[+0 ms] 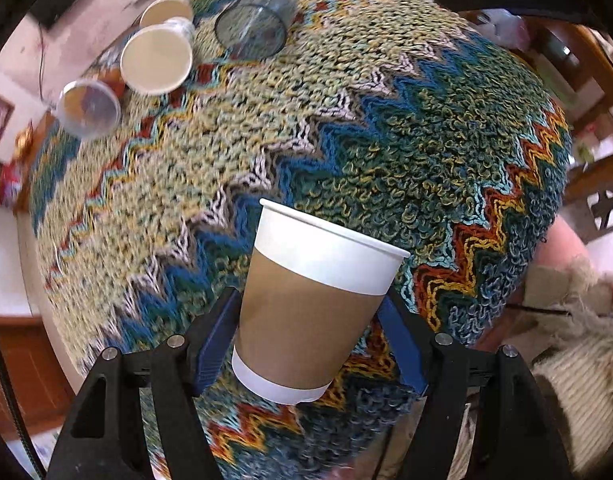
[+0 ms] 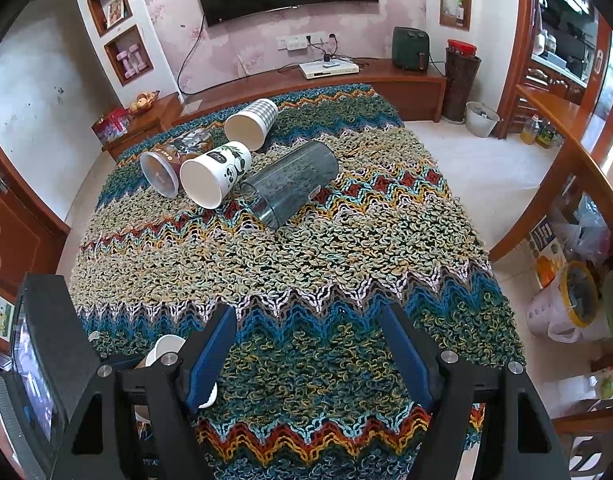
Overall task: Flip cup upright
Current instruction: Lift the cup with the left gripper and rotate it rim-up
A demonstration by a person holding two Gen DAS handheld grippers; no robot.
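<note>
My left gripper [image 1: 309,322] is shut on a white paper cup with a brown sleeve [image 1: 306,312]. The cup is near upright, rim up, leaning a little to the right, above the near part of the knitted zigzag cloth [image 1: 346,128]. The blue fingers [image 1: 218,336] press its sides. In the right wrist view the same cup [image 2: 166,350] peeks out behind my right gripper's left finger. My right gripper [image 2: 310,320] is open and empty above the near part of the cloth [image 2: 306,248].
Several cups lie on their sides at the far end: a panda paper cup [image 2: 214,172], a checked paper cup [image 2: 252,122], a clear plastic cup [image 2: 170,160] and a dark clear tumbler [image 2: 290,182]. A wooden TV cabinet [image 2: 386,80] and shelves stand beyond.
</note>
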